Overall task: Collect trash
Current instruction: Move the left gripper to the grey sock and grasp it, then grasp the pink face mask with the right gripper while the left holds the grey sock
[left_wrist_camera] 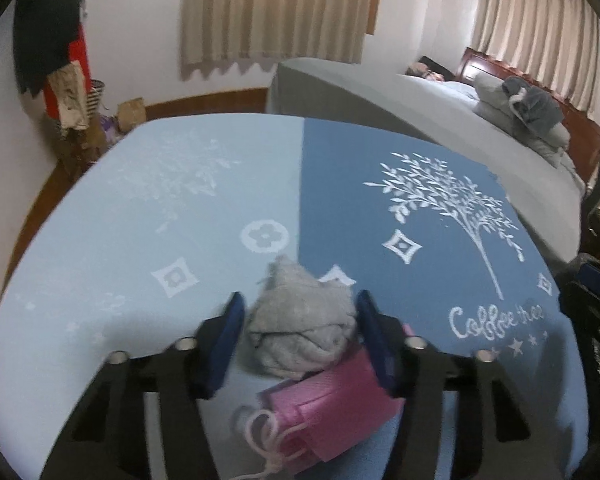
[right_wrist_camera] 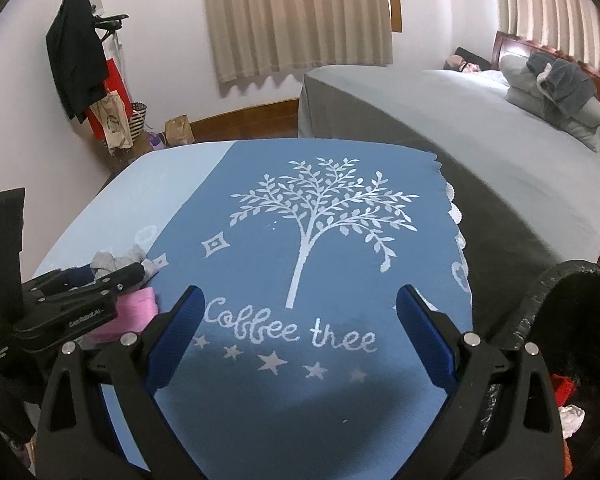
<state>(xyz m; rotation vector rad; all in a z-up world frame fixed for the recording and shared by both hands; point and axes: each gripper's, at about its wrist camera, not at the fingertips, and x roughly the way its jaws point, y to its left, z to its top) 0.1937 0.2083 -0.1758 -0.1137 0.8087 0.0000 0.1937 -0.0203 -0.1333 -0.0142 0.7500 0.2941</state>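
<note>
Progress: early, nothing visibly binned | left gripper (left_wrist_camera: 300, 334) half-closed around crumpled grey tissue wad (left_wrist_camera: 300, 320), contact unclear | pink face mask (left_wrist_camera: 332, 404) beside it on blue worktop cloth (left_wrist_camera: 420, 208) | right gripper (right_wrist_camera: 300, 336) spread, empty | black-lined bin (right_wrist_camera: 556, 292) at right.

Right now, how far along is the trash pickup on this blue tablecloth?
Done: the black-lined bin at the table edge already holds some scraps. In hand: the left gripper sits around the grey crumpled wad, though the pads' contact is unclear. Left: that wad and the pink face mask beneath it. The right gripper is open and empty.
</note>
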